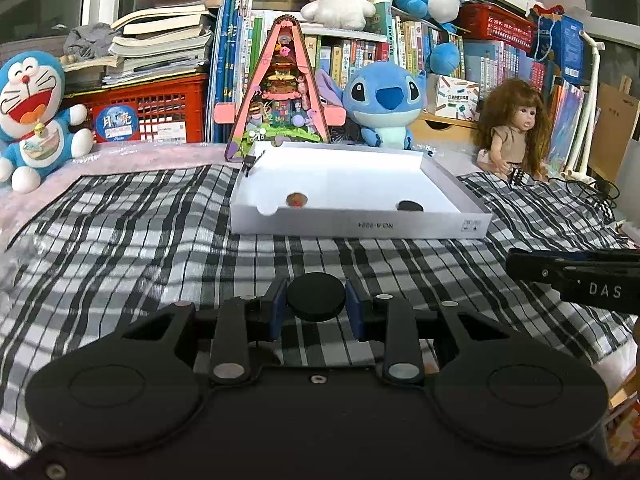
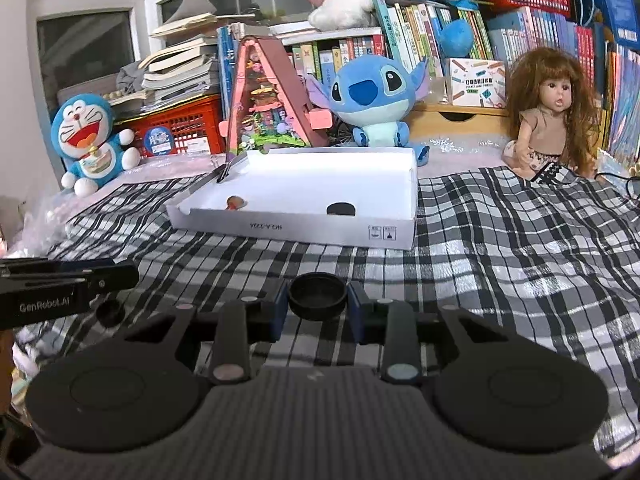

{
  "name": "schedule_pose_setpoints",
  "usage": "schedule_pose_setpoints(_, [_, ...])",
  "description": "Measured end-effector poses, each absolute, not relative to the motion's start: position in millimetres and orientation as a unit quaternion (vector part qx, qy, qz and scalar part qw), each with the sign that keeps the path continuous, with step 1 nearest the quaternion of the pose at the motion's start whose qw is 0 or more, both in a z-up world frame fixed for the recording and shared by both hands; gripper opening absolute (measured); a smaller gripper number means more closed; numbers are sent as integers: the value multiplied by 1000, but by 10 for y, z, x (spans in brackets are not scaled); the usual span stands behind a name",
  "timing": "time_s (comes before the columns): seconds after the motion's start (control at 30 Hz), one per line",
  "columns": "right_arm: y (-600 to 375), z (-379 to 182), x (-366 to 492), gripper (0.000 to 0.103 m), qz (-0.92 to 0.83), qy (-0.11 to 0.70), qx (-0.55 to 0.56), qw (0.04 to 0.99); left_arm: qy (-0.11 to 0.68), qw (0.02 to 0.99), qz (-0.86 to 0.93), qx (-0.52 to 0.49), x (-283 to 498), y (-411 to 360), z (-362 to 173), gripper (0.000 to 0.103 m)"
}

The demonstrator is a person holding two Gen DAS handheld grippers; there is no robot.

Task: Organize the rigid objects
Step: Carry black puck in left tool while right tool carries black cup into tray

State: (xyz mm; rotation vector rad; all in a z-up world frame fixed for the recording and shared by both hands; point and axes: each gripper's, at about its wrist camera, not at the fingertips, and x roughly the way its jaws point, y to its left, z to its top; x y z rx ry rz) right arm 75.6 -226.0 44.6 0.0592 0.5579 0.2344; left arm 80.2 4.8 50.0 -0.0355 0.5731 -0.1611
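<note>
My left gripper (image 1: 316, 300) is shut on a flat black round disc (image 1: 316, 296), held above the checked cloth. My right gripper (image 2: 318, 298) is shut on a black round lid (image 2: 318, 296) with a raised rim, hollow side up. Ahead stands a shallow white box (image 1: 356, 226), also in the right wrist view (image 2: 304, 228). Inside it lie a brown round piece (image 1: 297, 200) and a black round piece (image 1: 409, 206). The right gripper's side shows at the right edge of the left wrist view (image 1: 576, 276). The left gripper's side shows at the left edge of the right wrist view (image 2: 68, 280).
A black-and-white checked cloth (image 1: 140, 232) covers the surface. Behind the box stand a pink triangular toy house (image 1: 280, 92), a blue plush (image 1: 384, 104), a blue-and-white cat plush (image 1: 32, 116) and a doll (image 1: 516, 128). Books and red crates fill the back.
</note>
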Motion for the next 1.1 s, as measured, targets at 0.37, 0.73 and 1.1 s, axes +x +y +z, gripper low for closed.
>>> schedule_pose_setpoints(0.37, [-2309, 660, 1278, 37, 110, 291, 59, 949, 290, 953, -88, -24, 1368, 21, 710, 30])
schedule_pose_setpoints(0.73, [-2312, 784, 1968, 37, 92, 332, 95, 934, 314, 944, -83, -64, 2159, 48, 821, 30])
schedule_pose_setpoints(1.1, [-2264, 764, 2260, 37, 77, 347, 97, 930, 327, 941, -55, -63, 2413, 68, 694, 30])
